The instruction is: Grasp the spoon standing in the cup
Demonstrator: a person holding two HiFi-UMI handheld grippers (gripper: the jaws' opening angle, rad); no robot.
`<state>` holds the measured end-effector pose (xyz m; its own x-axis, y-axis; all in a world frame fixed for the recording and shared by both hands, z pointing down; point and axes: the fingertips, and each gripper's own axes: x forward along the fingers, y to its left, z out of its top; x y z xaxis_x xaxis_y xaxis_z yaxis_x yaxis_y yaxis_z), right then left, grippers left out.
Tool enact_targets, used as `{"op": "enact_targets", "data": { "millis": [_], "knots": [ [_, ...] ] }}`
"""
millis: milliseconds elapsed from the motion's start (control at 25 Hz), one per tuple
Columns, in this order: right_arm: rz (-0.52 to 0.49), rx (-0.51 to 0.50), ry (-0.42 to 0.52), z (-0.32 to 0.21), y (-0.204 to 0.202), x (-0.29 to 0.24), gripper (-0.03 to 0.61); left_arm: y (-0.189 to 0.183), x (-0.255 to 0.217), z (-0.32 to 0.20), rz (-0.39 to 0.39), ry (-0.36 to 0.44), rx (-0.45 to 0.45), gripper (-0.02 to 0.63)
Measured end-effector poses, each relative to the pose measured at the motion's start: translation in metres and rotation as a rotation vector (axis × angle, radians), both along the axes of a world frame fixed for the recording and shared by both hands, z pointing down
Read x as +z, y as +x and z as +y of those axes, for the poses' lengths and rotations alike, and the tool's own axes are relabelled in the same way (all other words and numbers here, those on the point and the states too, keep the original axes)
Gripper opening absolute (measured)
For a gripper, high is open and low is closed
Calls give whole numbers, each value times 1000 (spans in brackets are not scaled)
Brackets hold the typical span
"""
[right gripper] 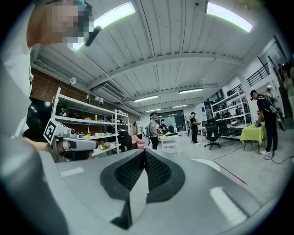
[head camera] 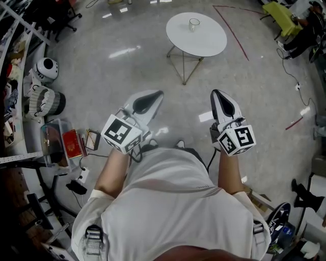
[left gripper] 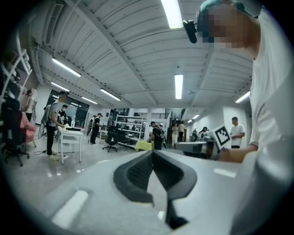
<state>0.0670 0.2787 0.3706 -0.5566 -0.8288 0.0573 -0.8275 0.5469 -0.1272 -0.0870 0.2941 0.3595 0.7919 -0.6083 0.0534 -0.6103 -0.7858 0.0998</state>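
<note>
A small clear glass cup [head camera: 194,24] stands on a round white table [head camera: 204,41] some way ahead of me in the head view; a spoon in it is too small to make out. My left gripper [head camera: 158,94] and right gripper [head camera: 214,93] are held side by side at waist height, well short of the table and pointing forward. Both are shut with nothing between the jaws. The left gripper view shows its dark pads closed together [left gripper: 152,155], and the right gripper view shows the same [right gripper: 144,152]. Neither gripper view shows the cup.
The table stands on thin metal legs [head camera: 184,63] on a grey polished floor. A white robot head [head camera: 46,69], boxes [head camera: 71,144] and shelving crowd the left side. A yellow-green chair [head camera: 280,12] and floor cables [head camera: 293,76] lie at the right. People stand about the room [left gripper: 55,121].
</note>
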Motion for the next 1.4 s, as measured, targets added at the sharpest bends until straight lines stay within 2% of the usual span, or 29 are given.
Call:
{"op": "enact_targets", "data": {
  "millis": [240, 800, 1120, 1400],
  "knots": [
    [1, 13, -13, 2, -19, 0, 5, -23, 4, 1, 18, -8, 2, 2],
    [49, -8, -15, -20, -105, -5, 5, -112, 13, -6, 62, -18, -28, 2],
    [44, -4, -30, -59, -96, 5, 5, -103, 20, -41, 52, -26, -19, 2],
    [14, -13, -11, -121, -59, -1, 5, -67, 10, -102, 28, -12, -33, 2]
  ]
}}
